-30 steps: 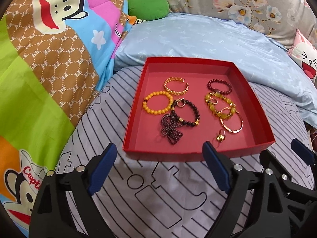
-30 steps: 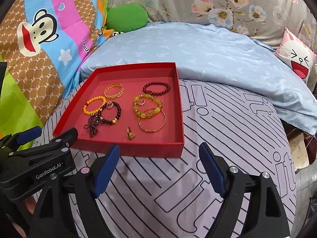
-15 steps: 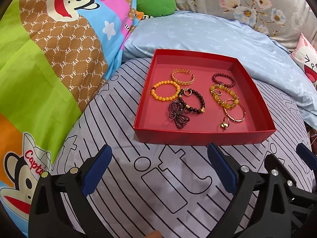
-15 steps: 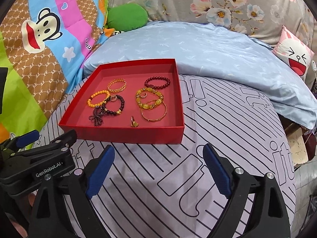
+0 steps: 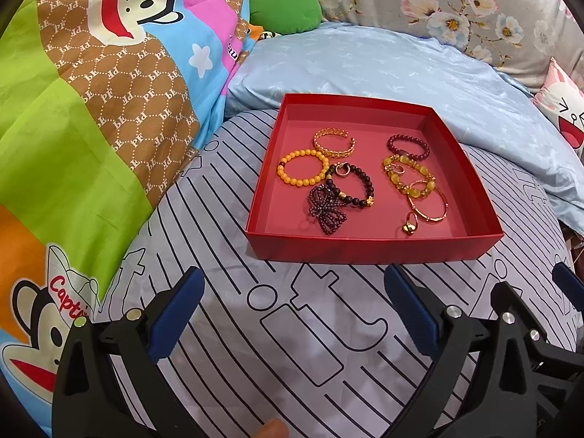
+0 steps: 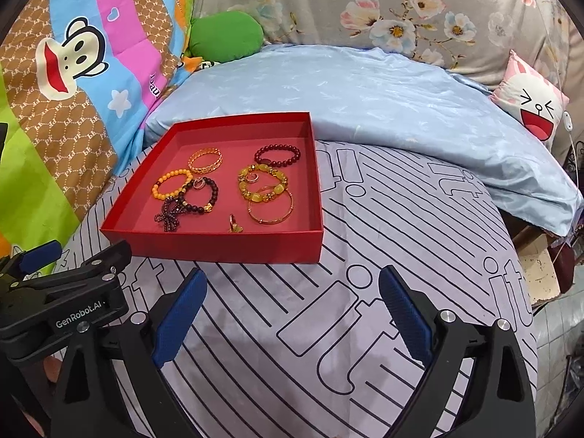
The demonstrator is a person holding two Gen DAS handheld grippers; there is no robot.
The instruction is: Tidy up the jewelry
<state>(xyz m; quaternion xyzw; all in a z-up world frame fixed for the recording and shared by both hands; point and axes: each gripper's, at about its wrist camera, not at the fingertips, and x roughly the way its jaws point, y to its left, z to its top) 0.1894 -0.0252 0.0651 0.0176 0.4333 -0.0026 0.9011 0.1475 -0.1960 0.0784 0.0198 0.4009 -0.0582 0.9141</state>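
A red tray (image 5: 368, 250) (image 6: 219, 246) lies on the striped bedsheet and holds several bracelets: an orange bead bracelet (image 5: 303, 168), a gold cuff (image 5: 334, 142), a dark red bead bracelet (image 5: 407, 146), a black bead bracelet with a beaded bow (image 5: 326, 210), yellow stone beads (image 5: 408, 179), a gold bangle (image 5: 429, 206) and a small gold ring (image 5: 408, 227). My left gripper (image 5: 294, 308) is open and empty, just before the tray's near wall. My right gripper (image 6: 292, 308) is open and empty, near the tray's near right corner.
A light blue pillow (image 6: 383, 95) lies behind the tray. A colourful monkey-print quilt (image 5: 91, 109) rises on the left. A green cushion (image 6: 226, 34) and a white cartoon pillow (image 6: 533, 109) sit at the back. The bed edge drops off at the right (image 6: 547, 292).
Both grippers have drawn back from the tray and risen a little; the tray looks smaller and farther off. Both stay open and empty.
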